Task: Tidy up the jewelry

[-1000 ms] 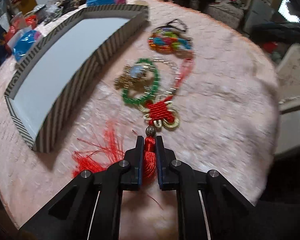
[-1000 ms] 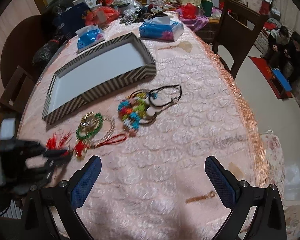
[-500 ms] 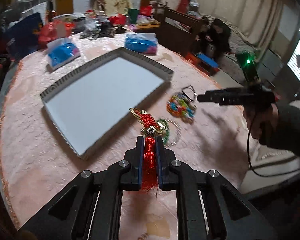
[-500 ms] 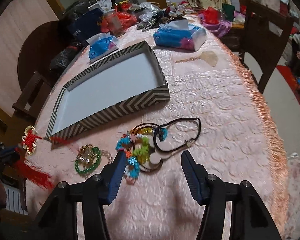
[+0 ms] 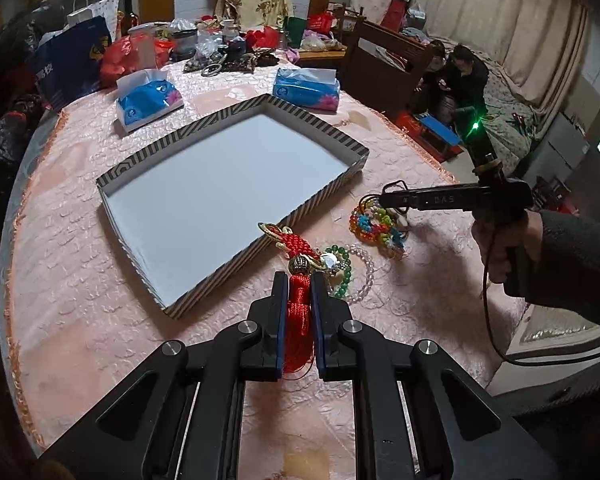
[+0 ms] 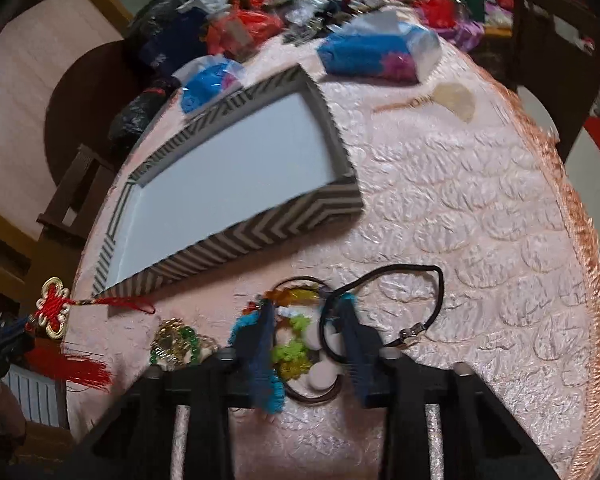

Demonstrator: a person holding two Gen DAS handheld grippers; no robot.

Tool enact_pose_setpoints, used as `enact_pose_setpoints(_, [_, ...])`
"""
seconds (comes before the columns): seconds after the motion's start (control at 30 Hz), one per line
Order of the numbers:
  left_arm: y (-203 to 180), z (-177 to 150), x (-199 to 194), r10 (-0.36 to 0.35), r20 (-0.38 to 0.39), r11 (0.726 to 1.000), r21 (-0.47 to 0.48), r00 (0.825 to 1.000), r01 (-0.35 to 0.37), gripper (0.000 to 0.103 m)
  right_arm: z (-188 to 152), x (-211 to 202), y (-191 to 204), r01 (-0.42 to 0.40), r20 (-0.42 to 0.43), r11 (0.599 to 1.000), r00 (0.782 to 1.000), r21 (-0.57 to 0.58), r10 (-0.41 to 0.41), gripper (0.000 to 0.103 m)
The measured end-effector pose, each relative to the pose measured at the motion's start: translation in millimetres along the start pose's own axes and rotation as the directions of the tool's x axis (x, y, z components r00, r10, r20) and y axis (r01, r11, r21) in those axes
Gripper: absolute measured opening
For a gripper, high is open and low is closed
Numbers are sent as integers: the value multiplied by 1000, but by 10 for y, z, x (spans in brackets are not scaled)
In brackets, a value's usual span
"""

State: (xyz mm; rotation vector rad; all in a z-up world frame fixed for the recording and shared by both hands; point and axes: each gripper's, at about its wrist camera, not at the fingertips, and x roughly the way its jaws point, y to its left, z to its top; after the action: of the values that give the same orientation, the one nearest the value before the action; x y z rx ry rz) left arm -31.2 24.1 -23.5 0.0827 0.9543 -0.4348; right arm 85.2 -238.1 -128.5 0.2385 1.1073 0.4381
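Note:
My left gripper (image 5: 299, 280) is shut on the red tassel (image 5: 299, 320) of a Chinese knot ornament (image 5: 294, 245) and holds it in the air near the front rim of the striped tray (image 5: 332, 192); the ornament also shows in the right wrist view (image 6: 52, 307). My right gripper (image 6: 306, 314) is open, its fingers straddling the multicoloured bead bracelet (image 6: 292, 350) on the pink tablecloth. A green bead bracelet (image 6: 176, 344) lies left of it, a black cord necklace (image 6: 420, 280) to the right. The tray (image 6: 260, 236) holds nothing.
Two blue tissue packs (image 5: 148, 100) (image 5: 306, 88) lie behind the tray, with bags and clutter at the table's far side. A small fan (image 6: 456, 100) lies far right. The table edge with orange fringe (image 6: 588, 240) runs along the right. People sit beyond a chair.
My left gripper lifted the knot ornament off the cloth and carried it up toward the tray. My right gripper came down over the multicoloured bracelet and narrowed its opening.

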Motion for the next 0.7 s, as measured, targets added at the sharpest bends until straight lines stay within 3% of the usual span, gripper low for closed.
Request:
enact_pose_setpoints(0.13, [13, -3, 20, 0, -6, 1000, -12, 1000, 0, 10, -17, -14, -79, 36, -8, 999, 999, 23, -36, 7])
enact_pose_setpoints(0.2, [8, 9, 21, 2, -5, 1000, -11, 1000, -2, 10, -40, -100, -110, 33, 3, 999, 999, 41, -33, 6])
enact_pose_setpoints(0.5, [-20, 55, 32, -10, 13, 1000, -4, 1000, 11, 10, -143, -619, -27, -31, 94, 997, 995, 71, 24, 5])
enact_pose_setpoints(0.63, [-40, 58, 38, -13, 14, 1000, -2, 1000, 13, 10, -173, -605, -19, 60, 79, 997, 995, 41, -63, 6])
enact_pose_setpoints(0.67, [-49, 56, 26, -10, 15, 1000, 1, 1000, 10, 10, -183, -549, -70, 107, 56, 993, 992, 54, -110, 9])
enact_pose_setpoints(0.7, [-56, 53, 6, -12, 18, 1000, 2, 1000, 12, 10, -197, -531, -122, 129, 41, 990, 990, 65, -132, 20])
